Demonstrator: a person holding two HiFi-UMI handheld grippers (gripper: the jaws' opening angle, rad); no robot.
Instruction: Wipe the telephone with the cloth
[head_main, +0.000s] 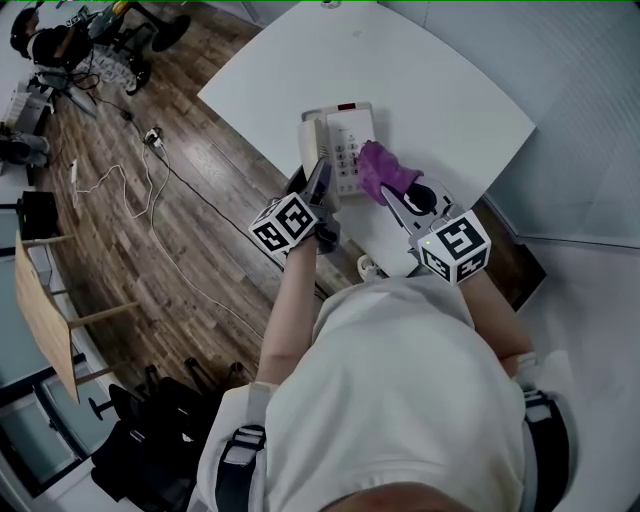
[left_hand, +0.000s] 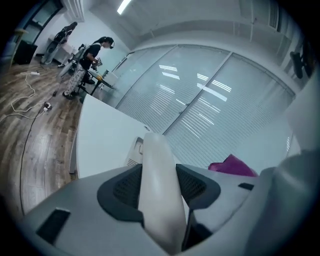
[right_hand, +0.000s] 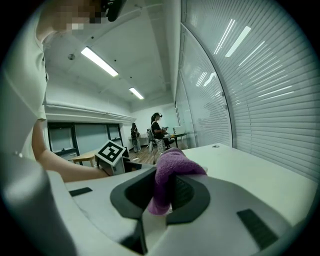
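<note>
Over phone (head_main: 347, 115), R gripper (head_main: 398, 205) clenches cloth (head_main: 383, 170); L gripper (head_main: 320, 185) clamps handset (left_hand: 156, 190). Risk: hard swipe could shove phone across surface (head_main: 430, 90) or twist handset loose.

Hidden: part of telephone keypad (head_main: 345, 155), under cloth (head_main: 384, 172); handset (left_hand: 155, 160) lower end, inside left hand-held gripper (left_hand: 160, 189).

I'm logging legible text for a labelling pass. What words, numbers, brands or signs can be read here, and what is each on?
No text can be read in any view.
On the telephone, the keys: marks too small to read.
On its top edge, the red strip: too small to read.
On the left cube and the right cube: black-and-white marker patterns, not lettering.
</note>
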